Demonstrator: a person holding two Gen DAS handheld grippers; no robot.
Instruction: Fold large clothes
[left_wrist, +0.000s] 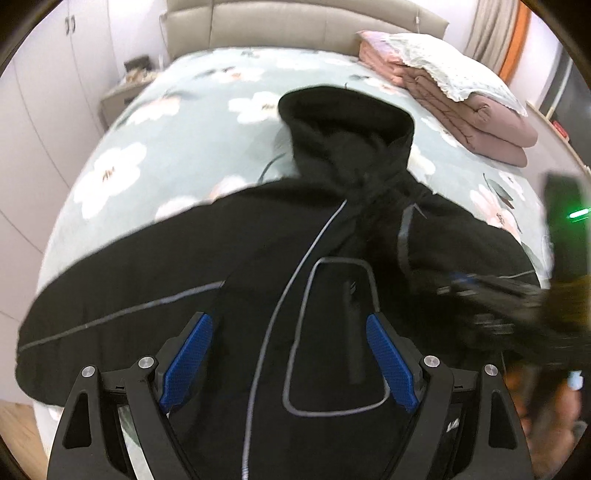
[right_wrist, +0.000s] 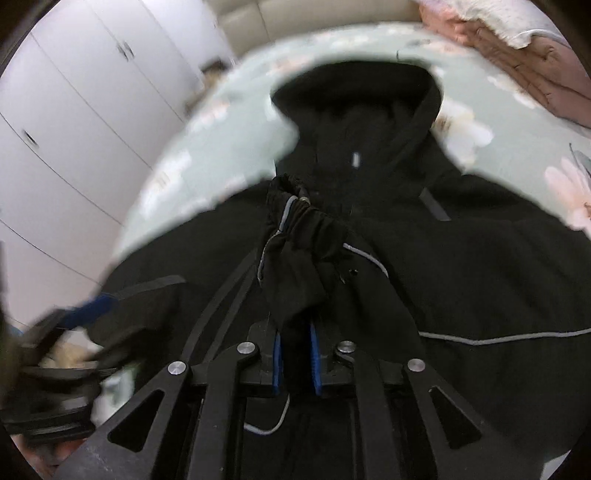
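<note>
A black hooded jacket with thin grey piping lies spread on the bed, its hood pointing toward the headboard. My left gripper hovers open over the jacket's chest, and nothing is between its blue pads. My right gripper is shut on a sleeve of the jacket, whose gathered cuff sticks up beyond the fingers, over the jacket body. The right gripper shows blurred at the right of the left wrist view. The left gripper shows blurred at the lower left of the right wrist view.
The bed has a pale green flowered sheet and a beige headboard. Folded pink quilts under a white cover lie at the far right. White wardrobe doors and a nightstand stand at the left.
</note>
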